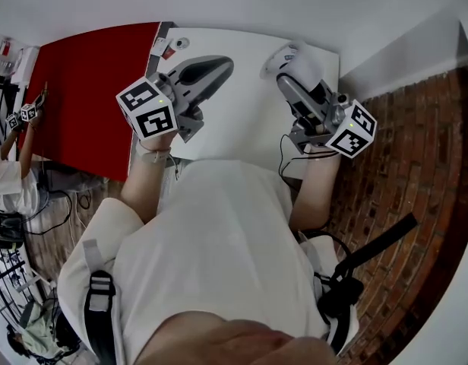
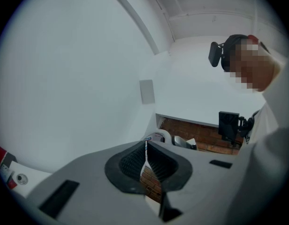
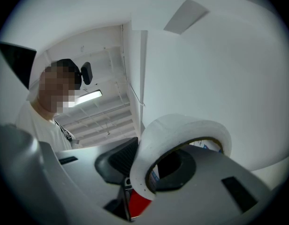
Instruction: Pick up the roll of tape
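The roll of tape (image 1: 302,59) is a wide white ring, held up off the white table (image 1: 249,120) at its far right. My right gripper (image 1: 296,73) is shut on it, and in the right gripper view the roll (image 3: 182,128) stands tilted between the two dark pads, one jaw passing through its hole. My left gripper (image 1: 219,67) hovers over the table's left part, shut with nothing in it. In the left gripper view its ribbed pads (image 2: 156,161) meet at the tips, and the tape roll (image 2: 160,136) shows small beyond them.
A red panel (image 1: 90,90) adjoins the table on the left. Brick-patterned floor (image 1: 416,150) lies to the right. A small white device (image 1: 177,44) sits at the table's far left corner. Another person's arm with marker cubes (image 1: 21,116) is at the far left.
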`<state>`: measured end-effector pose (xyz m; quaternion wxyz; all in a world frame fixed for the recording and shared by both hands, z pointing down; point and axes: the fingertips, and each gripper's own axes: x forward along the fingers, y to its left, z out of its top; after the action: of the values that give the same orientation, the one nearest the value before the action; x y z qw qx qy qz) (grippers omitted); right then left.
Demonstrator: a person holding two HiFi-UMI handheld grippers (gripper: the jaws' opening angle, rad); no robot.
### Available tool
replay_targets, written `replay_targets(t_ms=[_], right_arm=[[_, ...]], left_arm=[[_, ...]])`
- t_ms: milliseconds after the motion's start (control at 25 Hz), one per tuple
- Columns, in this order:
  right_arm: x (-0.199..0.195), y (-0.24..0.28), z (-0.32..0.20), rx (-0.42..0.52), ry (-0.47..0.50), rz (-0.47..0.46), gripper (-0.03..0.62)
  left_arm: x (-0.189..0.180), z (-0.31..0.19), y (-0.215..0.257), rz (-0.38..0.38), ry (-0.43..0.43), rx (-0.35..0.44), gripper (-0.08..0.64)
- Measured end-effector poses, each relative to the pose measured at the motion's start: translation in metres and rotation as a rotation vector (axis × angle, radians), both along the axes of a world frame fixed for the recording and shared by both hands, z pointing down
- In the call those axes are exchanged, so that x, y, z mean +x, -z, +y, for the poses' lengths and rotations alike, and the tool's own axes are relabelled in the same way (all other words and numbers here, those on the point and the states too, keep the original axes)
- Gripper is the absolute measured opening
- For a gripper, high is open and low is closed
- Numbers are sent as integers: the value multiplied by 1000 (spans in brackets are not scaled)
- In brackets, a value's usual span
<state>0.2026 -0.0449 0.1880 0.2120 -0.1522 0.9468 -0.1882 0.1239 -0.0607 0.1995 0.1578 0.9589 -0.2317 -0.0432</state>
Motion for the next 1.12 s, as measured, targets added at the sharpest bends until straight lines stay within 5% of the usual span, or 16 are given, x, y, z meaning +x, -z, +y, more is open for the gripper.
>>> replay_targets(t_ms=[1120], right_arm=[[-7,-7,-15,-30,-29,-26,118]], left_arm=[[-21,-11,-14,24,37,-35,11]])
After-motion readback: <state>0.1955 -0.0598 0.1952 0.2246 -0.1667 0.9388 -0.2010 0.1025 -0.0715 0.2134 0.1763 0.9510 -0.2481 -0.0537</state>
